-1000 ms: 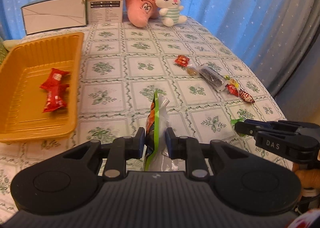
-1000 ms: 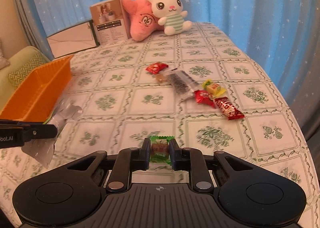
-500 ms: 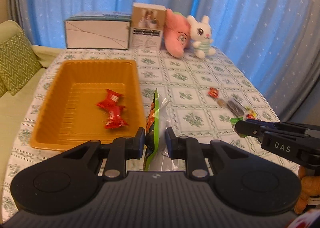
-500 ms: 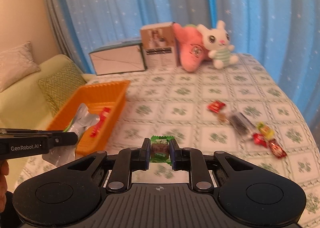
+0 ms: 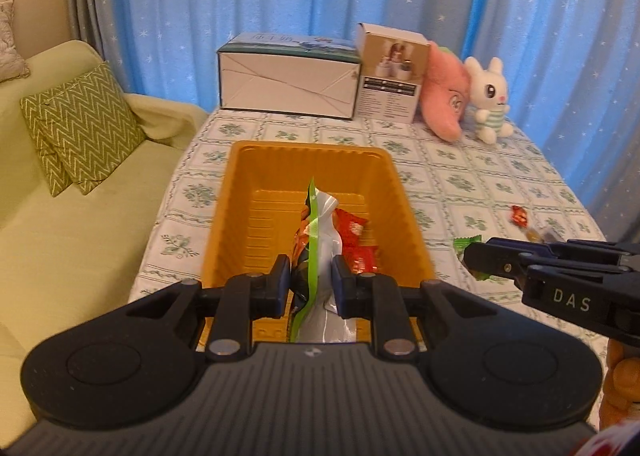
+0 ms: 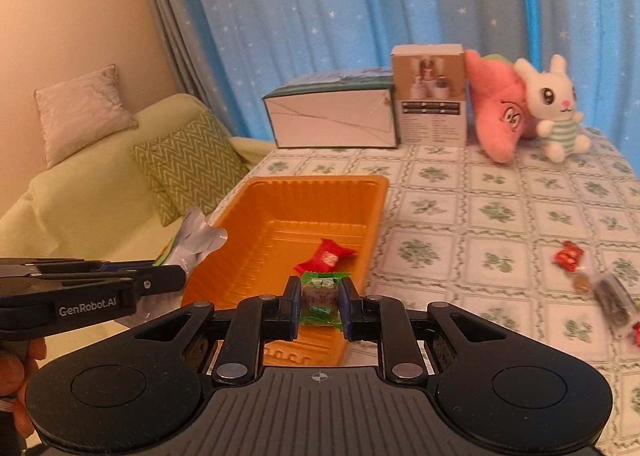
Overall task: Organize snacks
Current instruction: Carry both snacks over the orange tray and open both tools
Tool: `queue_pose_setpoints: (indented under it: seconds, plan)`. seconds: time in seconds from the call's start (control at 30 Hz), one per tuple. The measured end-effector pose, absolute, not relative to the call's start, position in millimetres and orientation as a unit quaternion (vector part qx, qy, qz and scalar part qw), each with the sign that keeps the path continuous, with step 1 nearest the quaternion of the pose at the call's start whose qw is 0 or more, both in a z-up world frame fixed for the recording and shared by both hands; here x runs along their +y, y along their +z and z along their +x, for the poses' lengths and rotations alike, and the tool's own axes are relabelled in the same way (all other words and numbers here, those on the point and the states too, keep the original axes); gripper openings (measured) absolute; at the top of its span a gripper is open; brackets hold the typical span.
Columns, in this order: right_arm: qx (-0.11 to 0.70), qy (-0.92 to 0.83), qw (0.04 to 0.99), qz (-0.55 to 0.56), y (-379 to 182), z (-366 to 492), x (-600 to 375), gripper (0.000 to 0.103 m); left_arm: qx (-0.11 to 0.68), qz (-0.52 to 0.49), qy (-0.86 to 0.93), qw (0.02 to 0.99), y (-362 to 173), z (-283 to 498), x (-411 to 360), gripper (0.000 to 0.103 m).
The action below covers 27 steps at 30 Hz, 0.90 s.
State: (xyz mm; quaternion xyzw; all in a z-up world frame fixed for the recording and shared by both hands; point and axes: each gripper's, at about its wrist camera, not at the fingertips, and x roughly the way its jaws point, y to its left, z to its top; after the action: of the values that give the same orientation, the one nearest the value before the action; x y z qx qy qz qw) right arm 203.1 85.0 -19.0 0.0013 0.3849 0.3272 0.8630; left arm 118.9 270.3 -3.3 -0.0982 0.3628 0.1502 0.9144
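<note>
My left gripper (image 5: pixel 308 270) is shut on a green and silver snack packet (image 5: pixel 320 240), held upright over the near end of the orange tray (image 5: pixel 236 216). Red wrapped snacks (image 5: pixel 354 244) lie in the tray behind the packet. My right gripper (image 6: pixel 320 298) is shut on a small green candy (image 6: pixel 320 296), held above the tray's near right part (image 6: pixel 372 224), with a red snack (image 6: pixel 326 256) just beyond it. The right gripper shows at the right of the left wrist view (image 5: pixel 476 256), the left gripper at the left of the right wrist view (image 6: pixel 176 276).
Several loose snacks (image 6: pixel 568 256) lie on the flowered tablecloth to the right of the tray. Two boxes (image 5: pixel 288 80) and two plush toys (image 5: pixel 486 100) stand at the table's far edge. A green sofa with cushions (image 5: pixel 80 132) is left of the table.
Both grippers have swung left with their snacks, from over the open tablecloth to over the orange tray. Both stay shut on what they hold.
</note>
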Motion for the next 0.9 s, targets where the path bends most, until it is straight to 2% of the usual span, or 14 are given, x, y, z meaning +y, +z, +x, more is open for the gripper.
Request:
queue_pose_setpoints:
  seconds: [0.67, 0.9]
  plan:
    - [0.409, 0.325, 0.852, -0.002, -49, 235, 123, 0.02, 0.391, -0.101, 0.148, 0.903, -40, 160, 313, 0.02]
    - [0.411, 0.326, 0.851, -0.001, -51, 234, 123, 0.02, 0.381, -0.119, 0.162, 0.902, -37, 148, 318, 0.02]
